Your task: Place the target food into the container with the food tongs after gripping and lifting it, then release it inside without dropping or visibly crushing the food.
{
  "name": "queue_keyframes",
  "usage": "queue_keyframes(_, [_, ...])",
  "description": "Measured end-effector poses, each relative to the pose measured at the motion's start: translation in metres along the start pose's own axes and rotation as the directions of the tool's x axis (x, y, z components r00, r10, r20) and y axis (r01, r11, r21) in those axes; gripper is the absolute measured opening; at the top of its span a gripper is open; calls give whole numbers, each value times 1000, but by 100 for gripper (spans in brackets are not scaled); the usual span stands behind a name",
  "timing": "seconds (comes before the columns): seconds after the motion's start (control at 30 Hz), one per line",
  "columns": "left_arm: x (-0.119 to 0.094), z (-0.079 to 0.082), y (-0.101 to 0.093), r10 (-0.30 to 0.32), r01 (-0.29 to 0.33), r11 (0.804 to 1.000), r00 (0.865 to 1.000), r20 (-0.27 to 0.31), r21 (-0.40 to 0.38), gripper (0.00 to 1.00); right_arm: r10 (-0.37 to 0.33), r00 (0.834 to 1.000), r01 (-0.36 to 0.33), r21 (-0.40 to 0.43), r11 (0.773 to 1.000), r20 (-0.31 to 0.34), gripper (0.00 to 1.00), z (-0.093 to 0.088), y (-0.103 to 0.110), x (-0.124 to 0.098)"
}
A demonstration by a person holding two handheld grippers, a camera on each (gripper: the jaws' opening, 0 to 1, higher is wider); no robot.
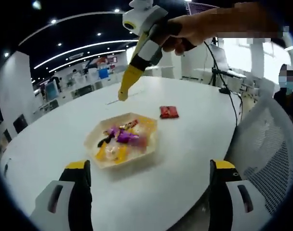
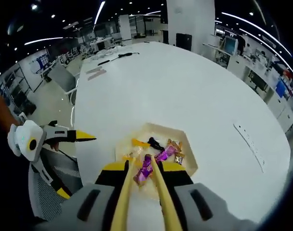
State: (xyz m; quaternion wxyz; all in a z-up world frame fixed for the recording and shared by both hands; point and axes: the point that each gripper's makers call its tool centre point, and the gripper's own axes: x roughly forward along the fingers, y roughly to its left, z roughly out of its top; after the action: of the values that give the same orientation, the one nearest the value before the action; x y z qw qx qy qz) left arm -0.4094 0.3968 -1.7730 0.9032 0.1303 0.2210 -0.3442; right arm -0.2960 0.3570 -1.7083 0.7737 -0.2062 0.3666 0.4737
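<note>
Bright ceiling strip lights (image 1: 79,50) (edges heavily bowed), soft shadows.

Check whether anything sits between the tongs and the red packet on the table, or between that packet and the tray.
Nothing visible does. In the left gripper view, the tongs point down at bare table, the red packet lies in the open beside them, and only bare tabletop separates it from the tray of sweets.
</note>
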Motion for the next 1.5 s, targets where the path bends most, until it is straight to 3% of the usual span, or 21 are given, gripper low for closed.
queue_keyframes(0.17, [-2, 3, -1, 6, -7, 998, 1000, 16, 57, 97, -20, 1000, 21, -4, 1000, 20, 24, 5, 0, -7])
queue_keyframes(0.3, [0, 5, -3, -15, 13, 998, 1000, 27, 56, 97, -37, 998, 38, -13, 999, 46, 25, 6, -6, -19])
queue_keyframes(0.37, [2, 2, -4, -39, 39, 999, 999, 10, 15, 98, -43, 997, 47, -65, 997, 64, 25, 9, -13, -20])
queue_keyframes(0.43, [-4, 13, -11, -72, 74, 997, 993, 91, -15, 97, -49, 996, 51, -15, 999, 78, 24, 4, -21, -24])
queue_keyframes(0.47, [-4, 8, -11, -68, 67, 998, 995, 70, 19, 97, -25, 996, 25, -5, 1000, 87, 24, 2, -21, -27])
queue_keyframes(0.53, [1, -2, -12, -67, 67, 997, 998, 0, 33, 96, -49, 997, 52, -45, 998, 61, 24, -7, -28, -32])
queue_keyframes(0.6, [1, 2, -7, -52, 52, 999, 998, 31, 12, 97, -40, 997, 44, -56, 997, 66, 24, -10, -31, -38])
queue_keyframes(0.67, [-1, 7, -8, -79, 82, 996, 994, 69, -42, 97, -40, 995, 43, -34, 999, 87, 24, -15, -38, -44])
queue_keyframes(0.83, [1, 5, -17, -104, 104, 995, 993, 52, -3, 99, -61, 995, 64, -41, 997, 77, 25, -35, -47, -52])
queue_keyframes(0.93, [-1, 9, -15, -100, 100, 995, 993, 70, -4, 99, -106, 989, 105, 13, 994, 98, 25, -48, -56, -60])
queue_keyframes(1.1, [-1, 9, -11, -80, 81, 997, 994, 75, -11, 99, -121, 988, 120, 15, 993, 91, 24, -65, -60, -69])
queue_keyframes(1.17, [-1, 6, -9, -65, 65, 998, 996, 54, 6, 99, -128, 989, 127, 14, 992, 81, 25, -70, -61, -71])
queue_keyframes(1.3, [-4, 11, -3, -48, 50, 998, 995, 86, -29, 99, -132, 989, 133, -6, 991, 67, 25, -80, -69, -74])
queue_keyframes(1.5, [-4, 9, 1, -17, 19, 1000, 997, 76, -25, 99, -143, 987, 144, -4, 990, 77, 25, -87, -79, -81])
